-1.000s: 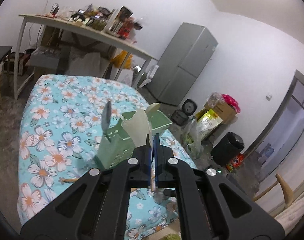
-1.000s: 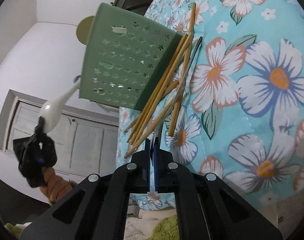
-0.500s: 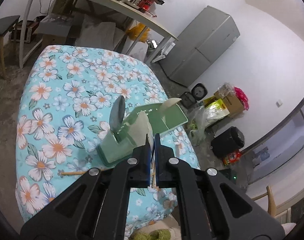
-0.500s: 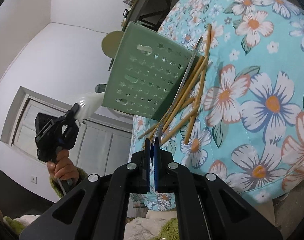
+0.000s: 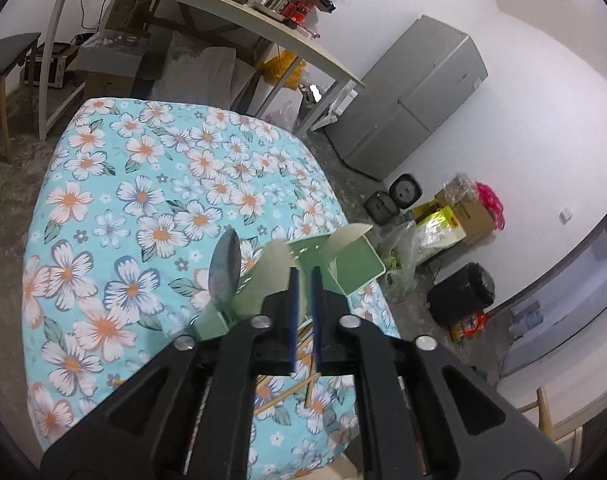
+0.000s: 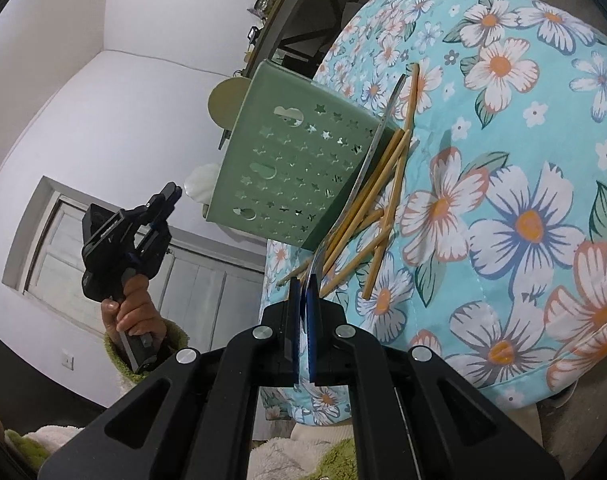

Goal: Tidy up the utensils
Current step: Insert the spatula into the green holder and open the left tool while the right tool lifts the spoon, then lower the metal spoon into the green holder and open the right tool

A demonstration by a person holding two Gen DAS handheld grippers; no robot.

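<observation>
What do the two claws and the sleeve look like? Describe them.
Each claw, left and right, is matte black plastic with triangular cut-outs, silver screw heads and blue pads on its fingers. The sleeve behind the left one is fuzzy green.

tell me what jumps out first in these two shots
A green perforated utensil basket stands on the floral tablecloth, with loose wooden chopsticks scattered along its base. A metal spoon and pale spoons stick up from it, while the right claw pinches a metal utensil handle by the chopsticks.
</observation>
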